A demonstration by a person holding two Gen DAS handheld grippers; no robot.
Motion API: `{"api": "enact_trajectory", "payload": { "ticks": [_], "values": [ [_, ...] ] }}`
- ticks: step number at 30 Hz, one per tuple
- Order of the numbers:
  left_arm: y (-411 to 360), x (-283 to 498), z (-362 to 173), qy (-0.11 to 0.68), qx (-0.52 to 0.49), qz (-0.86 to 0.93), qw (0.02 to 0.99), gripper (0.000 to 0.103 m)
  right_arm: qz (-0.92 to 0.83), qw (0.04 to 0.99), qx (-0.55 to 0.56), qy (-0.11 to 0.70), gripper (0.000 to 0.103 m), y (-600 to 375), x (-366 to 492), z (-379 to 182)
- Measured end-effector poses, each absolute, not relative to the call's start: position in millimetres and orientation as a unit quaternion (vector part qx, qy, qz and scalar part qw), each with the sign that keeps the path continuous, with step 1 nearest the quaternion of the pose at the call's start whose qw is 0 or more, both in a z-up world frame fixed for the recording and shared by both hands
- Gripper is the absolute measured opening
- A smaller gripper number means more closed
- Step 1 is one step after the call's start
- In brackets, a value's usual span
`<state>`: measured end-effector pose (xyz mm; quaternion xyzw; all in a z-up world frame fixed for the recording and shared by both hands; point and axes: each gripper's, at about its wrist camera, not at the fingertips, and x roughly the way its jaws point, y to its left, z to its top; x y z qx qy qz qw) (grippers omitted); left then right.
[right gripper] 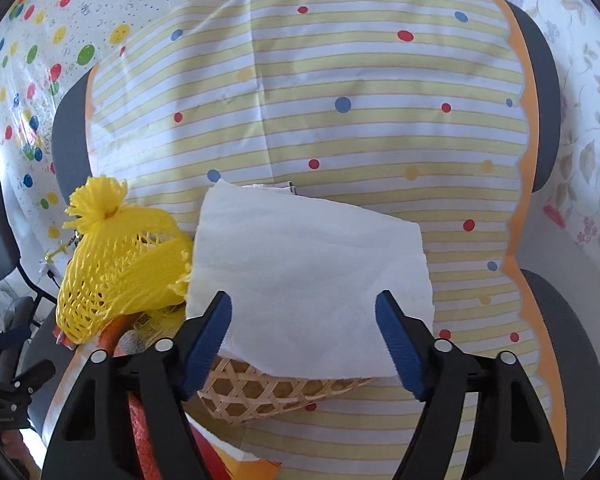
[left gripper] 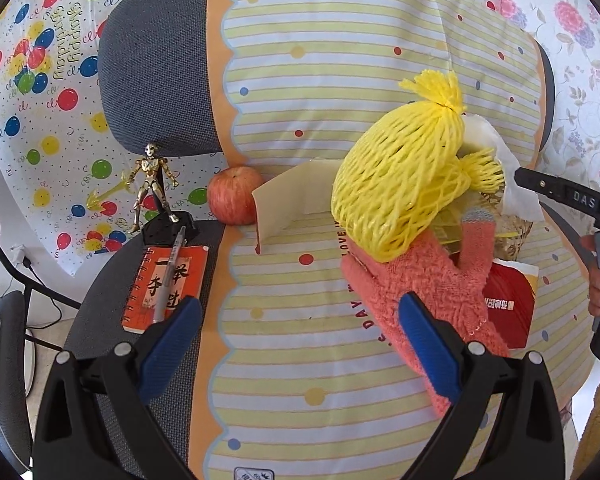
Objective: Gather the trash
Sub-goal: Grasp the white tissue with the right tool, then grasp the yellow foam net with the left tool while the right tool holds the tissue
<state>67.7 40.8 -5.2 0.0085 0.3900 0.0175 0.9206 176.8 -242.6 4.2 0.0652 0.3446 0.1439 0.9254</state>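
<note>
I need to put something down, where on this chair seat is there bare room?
Bare striped cloth lies between the notebook and the pink glove, ahead of the left claw. It is crowded around the woven basket, under yellow netting and tissue.

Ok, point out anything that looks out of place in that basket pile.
The coral knit glove stands out: it lies among the trash, under the yellow foam net and beside the red packet, though it looks like clothing. The white tissue drapes over the woven basket rim rather than sitting inside.

Bright even daylight, soft shadows, sharp focus, strong fisheye bending, dark vignetted corners
</note>
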Motion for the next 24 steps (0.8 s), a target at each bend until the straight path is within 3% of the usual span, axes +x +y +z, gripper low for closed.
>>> {"api": "enact_trajectory", "payload": {
  "ticks": [7,10,11,12,14,16,17,18,24],
  "values": [
    [31,71,-8,0.394,0.019,0.016,0.919,0.096,0.154,0.927,0.048,0.338,0.078,-239,201,-8],
    [28,71,-9,0.395,0.02,0.017,0.918,0.096,0.148,0.932,0.02,0.332,0.073,-233,201,-10],
    [28,70,-10,0.396,0.019,0.017,0.918,0.096,0.136,0.935,0.002,0.328,0.066,-230,200,-11],
    [28,70,-10,0.397,0.019,0.017,0.918,0.096,0.128,0.937,-0.014,0.326,0.052,-228,198,-12],
    [28,69,-11,0.398,0.019,0.019,0.917,0.096,0.129,0.937,-0.025,0.323,0.04,-227,194,-12],
    [29,68,-11,0.399,0.02,0.021,0.917,0.096,0.134,0.937,-0.021,0.322,0.013,-229,191,-9],
    [30,66,-10,0.398,0.02,0.023,0.917,0.096,0.127,0.939,-0.018,0.32,0.006,-231,189,-7],
    [31,65,-9,0.398,0.02,0.025,0.917,0.096,0.129,0.939,-0.013,0.318,0.002,-232,187,-3],
    [36,56,-2,0.388,0.018,0.034,0.921,0.096,0.148,0.959,0.032,0.241,0.001,-247,143,54]
  ]
}}
